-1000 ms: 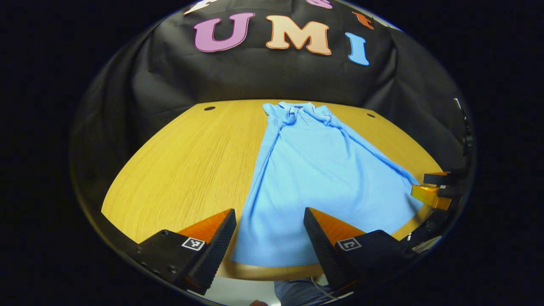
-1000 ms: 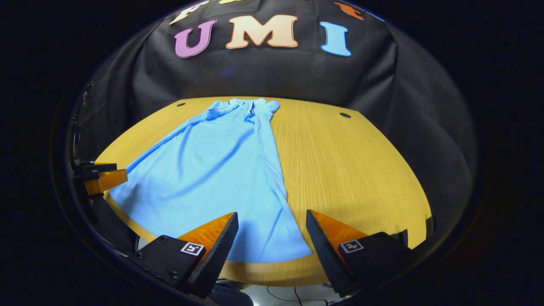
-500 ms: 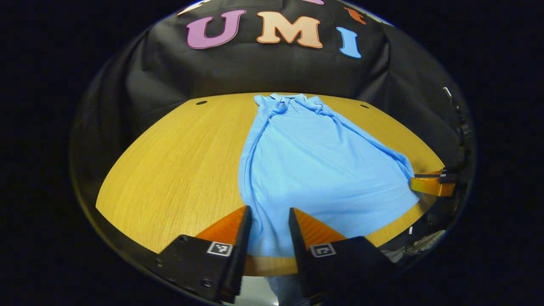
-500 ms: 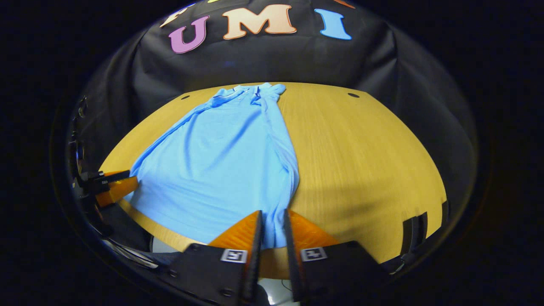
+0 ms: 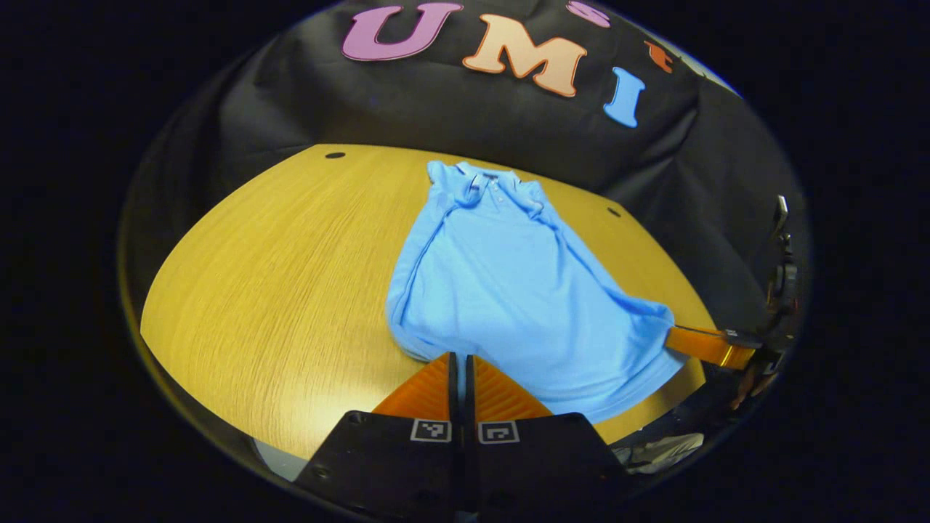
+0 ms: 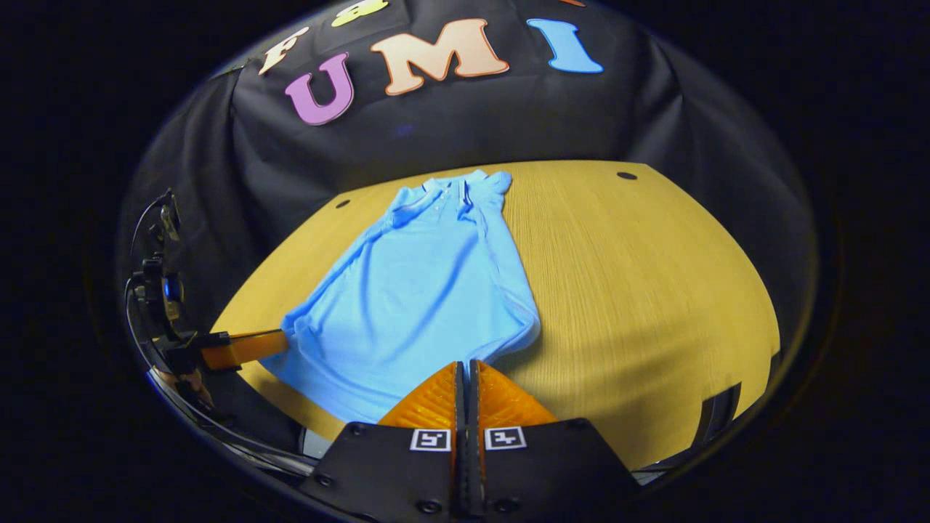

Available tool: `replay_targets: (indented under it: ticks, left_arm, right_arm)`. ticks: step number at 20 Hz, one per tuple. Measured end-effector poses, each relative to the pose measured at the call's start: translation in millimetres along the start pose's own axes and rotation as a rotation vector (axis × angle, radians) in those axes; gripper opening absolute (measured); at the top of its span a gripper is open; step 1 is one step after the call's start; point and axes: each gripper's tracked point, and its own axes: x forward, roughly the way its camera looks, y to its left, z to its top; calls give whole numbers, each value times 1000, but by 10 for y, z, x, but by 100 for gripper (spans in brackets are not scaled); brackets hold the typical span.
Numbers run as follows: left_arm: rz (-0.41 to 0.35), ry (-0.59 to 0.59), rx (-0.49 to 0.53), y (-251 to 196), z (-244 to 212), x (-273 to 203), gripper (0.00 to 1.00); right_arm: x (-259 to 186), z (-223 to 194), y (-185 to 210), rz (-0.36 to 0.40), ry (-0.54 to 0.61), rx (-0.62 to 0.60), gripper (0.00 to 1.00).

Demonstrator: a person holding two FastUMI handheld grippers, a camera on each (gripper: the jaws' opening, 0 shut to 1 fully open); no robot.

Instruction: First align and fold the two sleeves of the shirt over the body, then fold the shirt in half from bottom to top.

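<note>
Shirt (image 5: pixel 508 290) lies lengthwise on the wooden table (image 5: pixel 276 276), collar toward the far wall; left gripper (image 5: pixel 458 357) and right gripper (image 6: pixel 466 363) each pinch a bottom-hem corner.

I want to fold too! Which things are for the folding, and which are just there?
For the folding:
blue shirt
left gripper, shut on its bottom hem
right gripper, shut on the hem too

Just there:
wooden table
black cloth wall

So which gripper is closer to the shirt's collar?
Neither clearly. The left gripper and right gripper each pinch a bottom corner of the shirt, far from the collar.
</note>
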Motion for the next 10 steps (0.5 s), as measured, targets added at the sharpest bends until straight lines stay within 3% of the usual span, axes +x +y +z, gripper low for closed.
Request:
replay_targets:
  ticks: [10]
  left_arm:
    - [-29, -65, -6, 121, 1087, 480, 0]
  right_arm:
    - [427, 1235, 95, -14, -136, 59, 2]
